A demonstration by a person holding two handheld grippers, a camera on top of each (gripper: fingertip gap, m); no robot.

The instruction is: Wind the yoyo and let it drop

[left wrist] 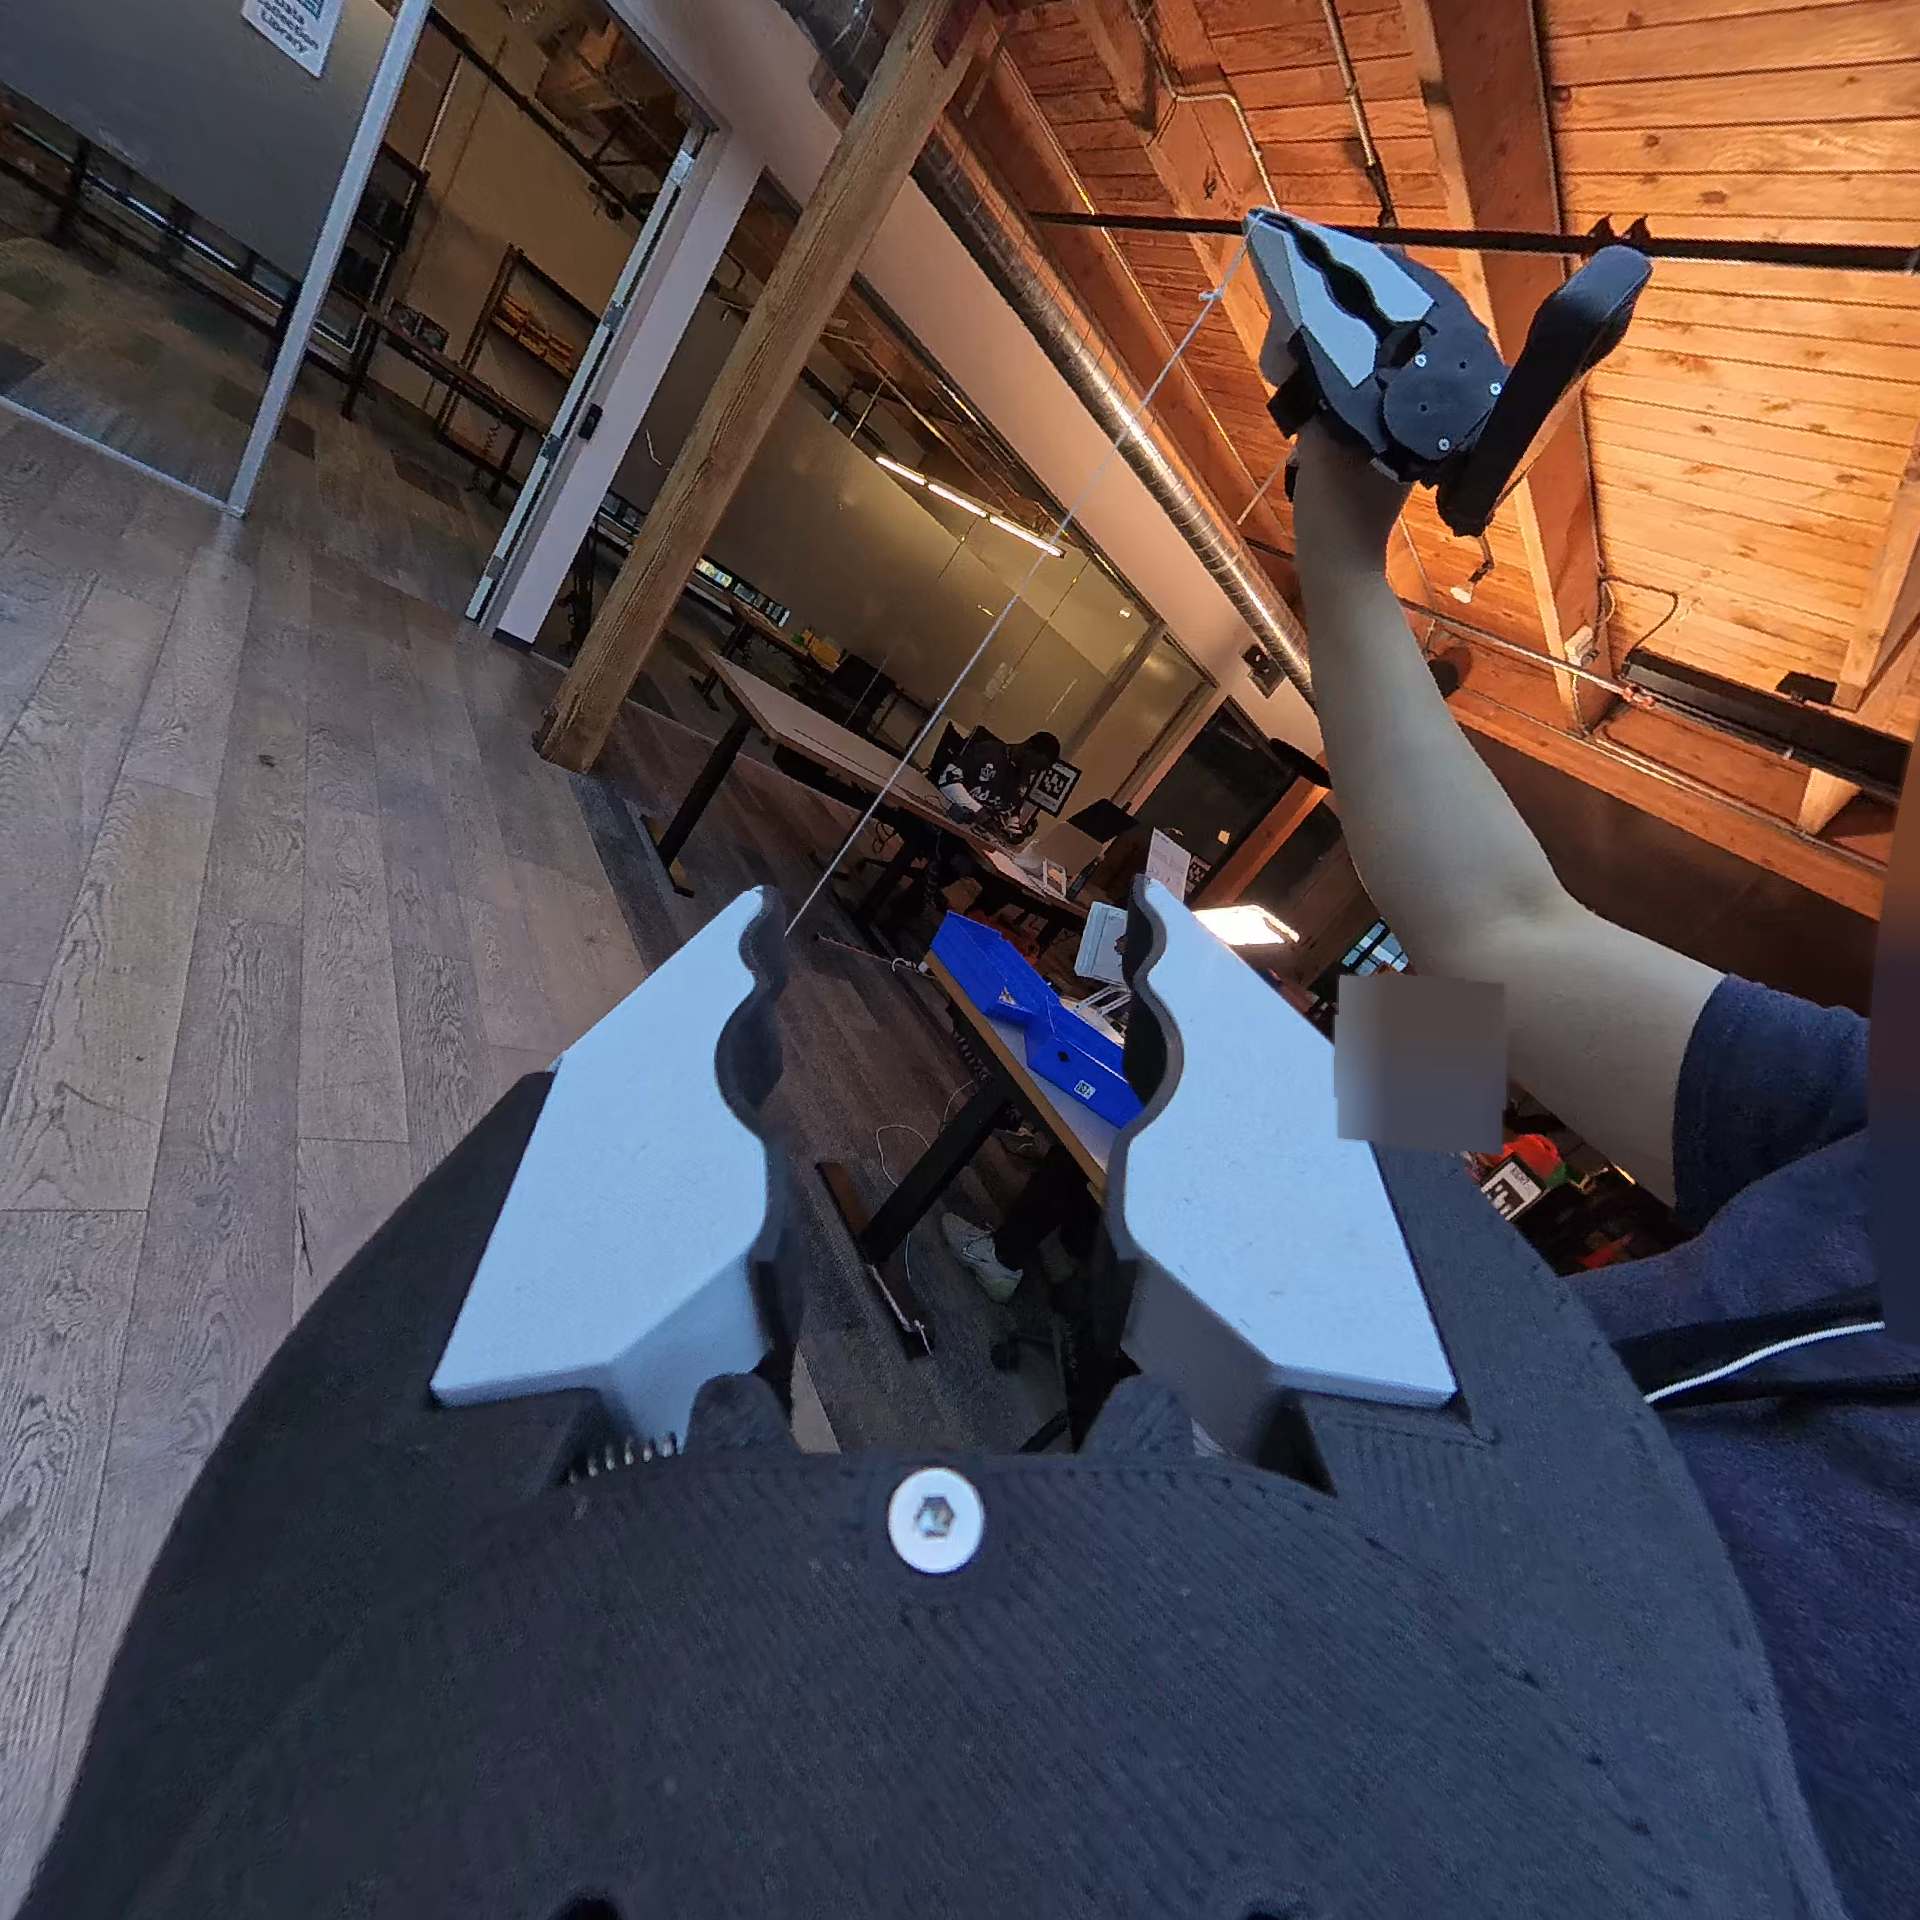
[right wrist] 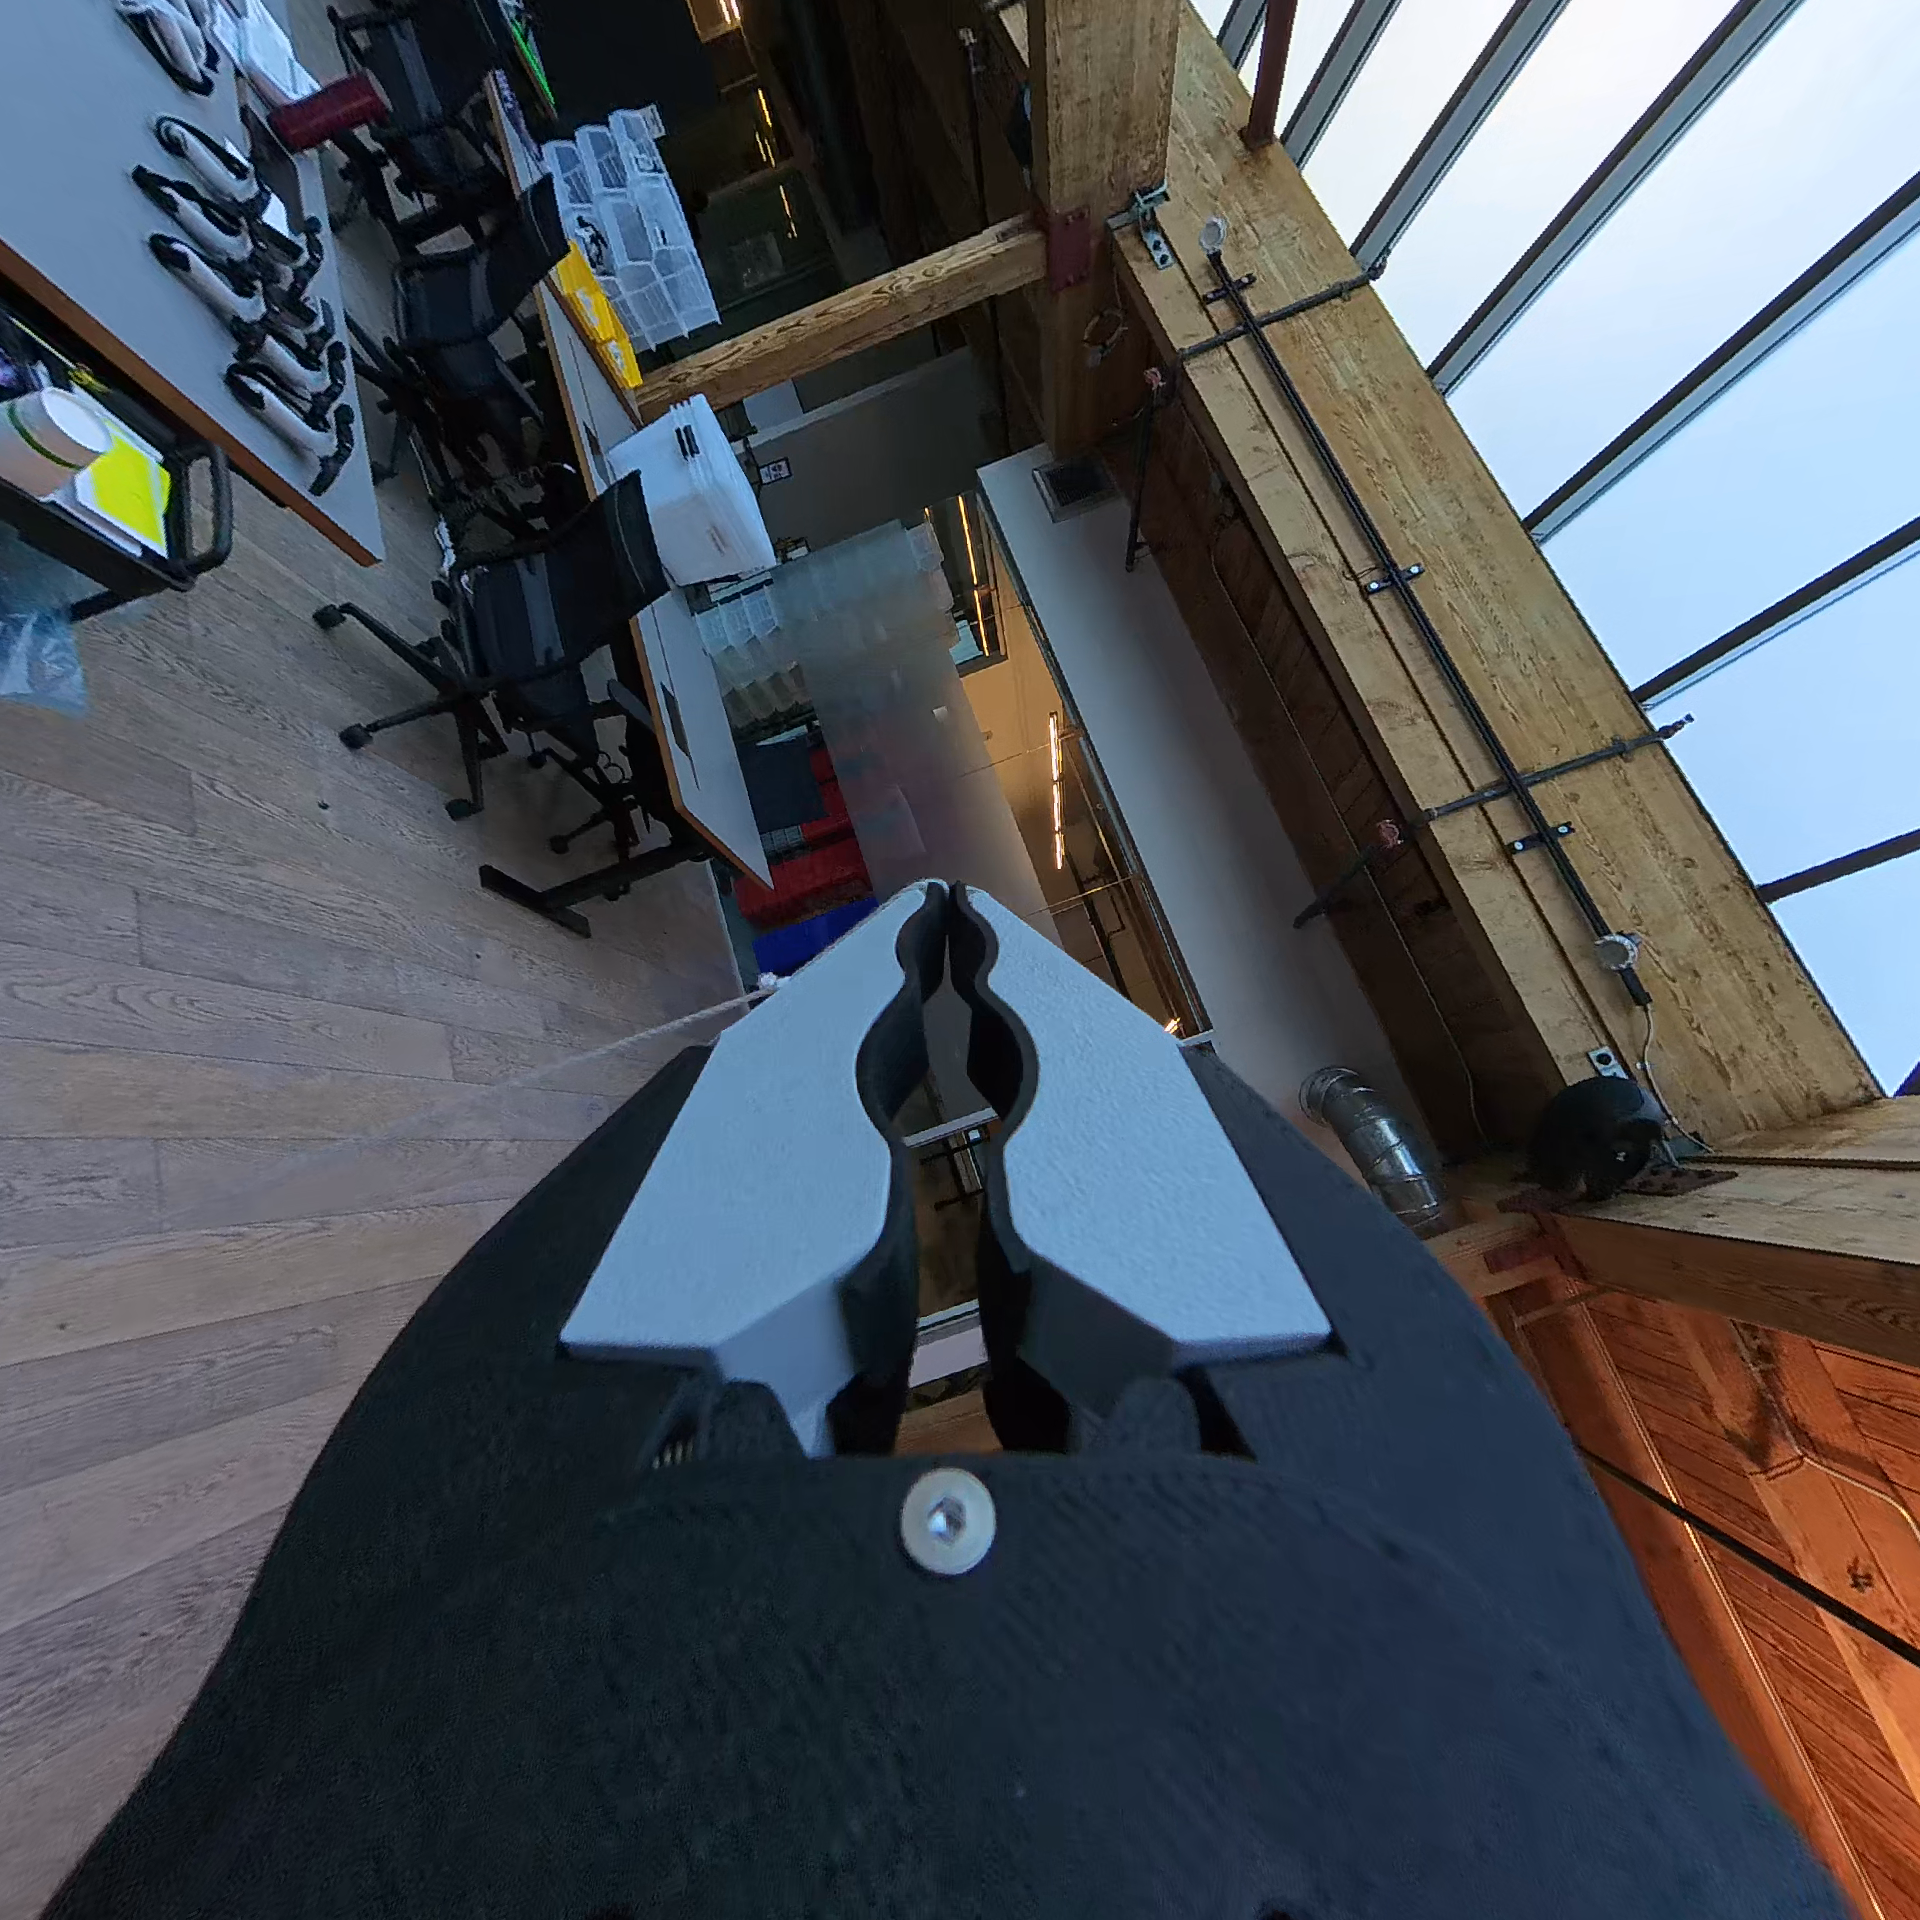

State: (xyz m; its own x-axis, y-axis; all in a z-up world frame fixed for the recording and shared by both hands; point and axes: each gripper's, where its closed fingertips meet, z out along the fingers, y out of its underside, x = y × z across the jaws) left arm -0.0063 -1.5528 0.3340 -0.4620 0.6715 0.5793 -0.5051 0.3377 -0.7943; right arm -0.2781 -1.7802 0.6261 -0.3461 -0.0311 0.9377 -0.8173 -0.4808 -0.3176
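The left gripper [left wrist: 951, 914] points out over a wooden floor [left wrist: 208, 935] toward distant work tables, its two grey fingers spread wide apart with nothing between them. A thin white string [left wrist: 997, 613] runs taut from beside the tip of its left finger [left wrist: 644, 1143], up and to the right, to the right gripper [left wrist: 1262, 234], which a bare raised arm [left wrist: 1392, 727] holds high against the wooden plank ceiling [left wrist: 1714, 156]. Whether the string touches that finger or merely passes behind it cannot be told. In the left wrist view the far gripper's tips are pressed together on the top end of the string, with a small knot [left wrist: 1208, 296] showing just below them. The right wrist view agrees: the right gripper [right wrist: 948, 891] has its fingertips closed against each other, the wavy black pads leaving only hollow gaps farther back, and the string [right wrist: 644, 1034] leaves the left side of the tips and trails away to the left over the floor [right wrist: 208, 1039], with a knot [right wrist: 769, 982] close to the finger. The yoyo body itself is in neither view; only its string shows. On a near table to the right of the left gripper's gap lie blue bins [left wrist: 1039, 1013]. A dark blue sleeve [left wrist: 1766, 1091] covers the person's upper arm at the right edge.
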